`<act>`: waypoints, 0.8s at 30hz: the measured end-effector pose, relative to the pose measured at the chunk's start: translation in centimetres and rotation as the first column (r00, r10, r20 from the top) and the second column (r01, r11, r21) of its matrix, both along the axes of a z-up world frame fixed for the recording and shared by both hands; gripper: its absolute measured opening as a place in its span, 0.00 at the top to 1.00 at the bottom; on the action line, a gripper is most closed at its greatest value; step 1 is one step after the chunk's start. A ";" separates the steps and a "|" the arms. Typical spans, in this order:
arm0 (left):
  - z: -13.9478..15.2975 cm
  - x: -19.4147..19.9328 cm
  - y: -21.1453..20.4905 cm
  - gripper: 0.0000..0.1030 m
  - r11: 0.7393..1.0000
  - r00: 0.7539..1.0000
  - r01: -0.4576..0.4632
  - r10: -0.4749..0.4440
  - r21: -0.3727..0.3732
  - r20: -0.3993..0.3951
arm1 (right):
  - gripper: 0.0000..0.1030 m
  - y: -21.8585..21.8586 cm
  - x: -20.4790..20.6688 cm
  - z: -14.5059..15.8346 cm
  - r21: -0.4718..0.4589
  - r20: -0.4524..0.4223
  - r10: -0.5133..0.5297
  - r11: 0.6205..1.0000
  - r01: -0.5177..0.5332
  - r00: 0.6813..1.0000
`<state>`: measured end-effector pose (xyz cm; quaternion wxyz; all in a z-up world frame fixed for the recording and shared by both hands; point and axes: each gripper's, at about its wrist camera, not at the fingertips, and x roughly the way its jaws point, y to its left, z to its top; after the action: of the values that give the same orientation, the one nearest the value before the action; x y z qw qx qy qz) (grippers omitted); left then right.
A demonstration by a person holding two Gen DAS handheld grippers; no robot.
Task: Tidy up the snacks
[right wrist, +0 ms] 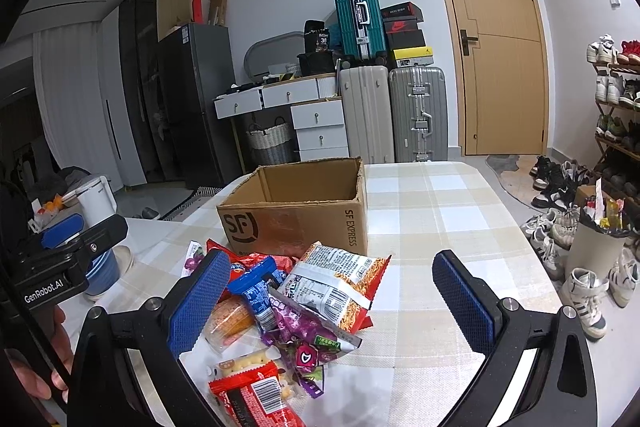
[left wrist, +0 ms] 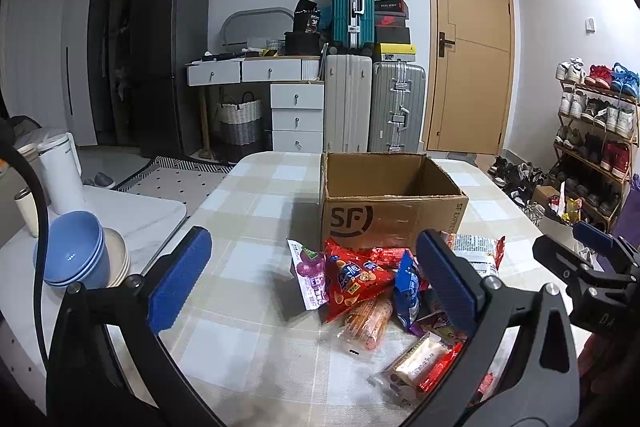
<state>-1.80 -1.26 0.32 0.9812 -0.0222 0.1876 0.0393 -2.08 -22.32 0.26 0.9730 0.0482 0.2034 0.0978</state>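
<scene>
An open cardboard SF box stands empty on the checked table. In front of it lies a heap of snack packets: a red triangular bag, a blue packet, an orange wrapped roll, a white-and-red noodle bag, purple candy packs and a red biscuit pack. My left gripper hovers open over the heap, its fingers apart with nothing between them. My right gripper is open just right of the heap, holding nothing.
Stacked blue bowls and a white kettle sit on a side counter at left. Suitcases and drawers line the far wall. A shoe rack, loose shoes and a waste bin stand right of the table.
</scene>
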 end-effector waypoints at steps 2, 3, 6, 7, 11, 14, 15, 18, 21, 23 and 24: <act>0.0 0.1 0.2 0.01 1.000 1.000 -0.007 0.007 0.003 -0.004 | 0.00 -0.1 -0.2 0.1 0.000 -0.002 -0.004 1.000 0.004 1.000; 0.0 0.1 0.4 0.01 1.000 1.000 -0.011 0.011 0.003 -0.008 | 0.00 -0.2 -0.2 0.1 -0.001 -0.005 -0.006 1.000 0.006 1.000; -0.1 0.4 1.4 0.01 1.000 0.999 -0.024 0.023 -0.013 -0.023 | 0.00 -0.4 0.1 -0.1 0.005 -0.026 -0.010 1.000 0.010 1.000; -0.1 0.5 1.8 0.01 0.999 0.999 -0.030 0.030 -0.022 -0.030 | 0.00 -0.4 0.3 -0.2 0.007 -0.037 -0.011 1.000 0.012 0.999; -0.3 1.2 3.8 0.01 0.994 0.996 -0.054 0.046 -0.096 -0.079 | 0.00 -0.8 1.1 -0.8 0.019 -0.086 -0.002 1.000 0.004 0.996; -0.9 1.9 5.2 0.01 0.986 0.991 -0.072 0.055 -0.149 -0.118 | 0.00 -0.8 3.0 -1.7 0.017 -0.151 0.037 0.999 -0.035 0.988; -1.0 2.0 5.3 0.01 0.984 0.990 -0.075 0.055 -0.160 -0.128 | 0.00 -0.8 4.0 -2.0 0.005 -0.183 0.050 0.999 -0.050 0.982; -1.3 2.5 5.7 0.01 0.981 0.988 -0.077 0.051 -0.179 -0.147 | 0.00 -1.3 6.3 -2.7 0.025 -0.234 0.060 0.998 -0.056 0.970; -1.6 3.0 5.5 0.01 0.985 0.988 -0.062 0.037 -0.163 -0.151 | 0.00 -2.1 9.1 -3.6 0.131 -0.296 0.116 0.988 -0.080 0.948; -1.8 3.4 4.7 0.01 0.986 0.987 -0.048 0.023 -0.156 -0.160 | 0.00 -2.2 10.9 -4.6 0.165 -0.355 0.146 0.982 -0.091 0.924; -2.0 3.6 4.5 0.01 0.987 0.986 -0.042 0.016 -0.155 -0.165 | 0.00 -2.2 11.6 -5.3 0.183 -0.384 0.162 0.978 -0.097 0.909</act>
<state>1.81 3.21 -1.64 0.9570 -0.0993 0.2696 0.0405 9.57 -24.48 -5.03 0.8959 0.1310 0.3904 0.1665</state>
